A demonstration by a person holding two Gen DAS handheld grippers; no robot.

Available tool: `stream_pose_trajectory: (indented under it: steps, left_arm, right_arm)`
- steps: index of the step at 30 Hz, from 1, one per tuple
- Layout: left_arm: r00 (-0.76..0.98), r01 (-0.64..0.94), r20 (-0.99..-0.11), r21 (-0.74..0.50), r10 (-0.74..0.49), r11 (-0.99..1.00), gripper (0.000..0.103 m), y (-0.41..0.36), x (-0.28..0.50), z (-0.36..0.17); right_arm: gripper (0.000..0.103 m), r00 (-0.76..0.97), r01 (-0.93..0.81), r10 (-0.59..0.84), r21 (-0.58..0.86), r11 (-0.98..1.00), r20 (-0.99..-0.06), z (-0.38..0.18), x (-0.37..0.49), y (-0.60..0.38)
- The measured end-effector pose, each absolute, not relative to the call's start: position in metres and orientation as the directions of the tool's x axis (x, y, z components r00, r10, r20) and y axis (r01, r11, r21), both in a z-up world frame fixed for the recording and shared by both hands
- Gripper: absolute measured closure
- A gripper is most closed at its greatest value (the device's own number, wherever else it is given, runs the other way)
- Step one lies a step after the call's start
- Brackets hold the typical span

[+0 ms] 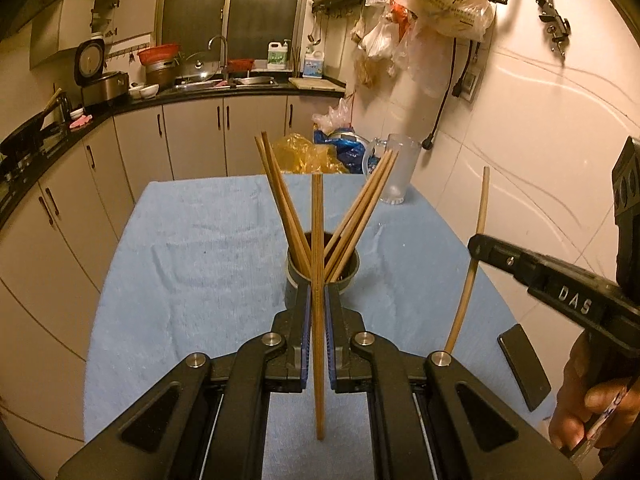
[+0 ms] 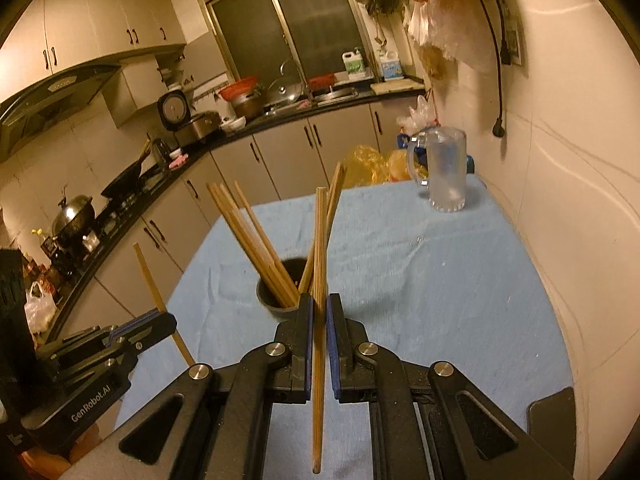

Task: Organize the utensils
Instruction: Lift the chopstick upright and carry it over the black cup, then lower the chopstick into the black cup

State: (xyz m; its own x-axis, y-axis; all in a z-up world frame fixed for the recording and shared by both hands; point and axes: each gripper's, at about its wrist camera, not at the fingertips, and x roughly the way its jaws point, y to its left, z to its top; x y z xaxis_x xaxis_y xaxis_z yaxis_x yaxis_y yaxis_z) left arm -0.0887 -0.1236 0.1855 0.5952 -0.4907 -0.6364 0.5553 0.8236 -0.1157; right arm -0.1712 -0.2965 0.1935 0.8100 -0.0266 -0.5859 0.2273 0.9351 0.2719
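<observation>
A dark round holder (image 1: 294, 270) (image 2: 266, 294) stands on the blue cloth (image 1: 192, 248) (image 2: 420, 272) with several wooden chopsticks (image 1: 282, 204) (image 2: 250, 236) fanned out in it. My left gripper (image 1: 318, 294) is shut on one upright chopstick (image 1: 318, 380) just in front of the holder; it also shows at the left of the right wrist view (image 2: 160, 318). My right gripper (image 2: 319, 304) is shut on another upright chopstick (image 2: 318, 380) near the holder's right rim; in the left wrist view it (image 1: 478, 246) holds that chopstick (image 1: 478, 224) to the right.
A frosted glass mug (image 1: 398, 168) (image 2: 446, 168) stands at the cloth's far right by the tiled wall. Plastic bags (image 1: 308, 156) lie behind the table. A dark flat object (image 1: 524, 364) lies at the cloth's right edge. Kitchen counter and cabinets (image 1: 120, 152) run along the left.
</observation>
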Motion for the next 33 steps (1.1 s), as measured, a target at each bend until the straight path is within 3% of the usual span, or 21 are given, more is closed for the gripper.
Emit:
stream_pose_trajectory:
  steps: [16, 33]
  left_arm:
    - [0.673, 0.549, -0.549, -0.079, -0.496, 0.832, 0.097, -0.131, -0.075, 0.240]
    - [0.701, 0.544, -0.507, -0.074, -0.502, 0.836, 0.097, -0.145, -0.051, 0.270]
  right_arm:
    - [0.096, 0.882, 0.198, -0.040, 0.291, 0.936, -0.470, 0.255, -0.157, -0.315]
    - [0.096, 0.899, 0.201, -0.035, 0.339, 0.919, -0.436, 0.278, -0.130, -0.334]
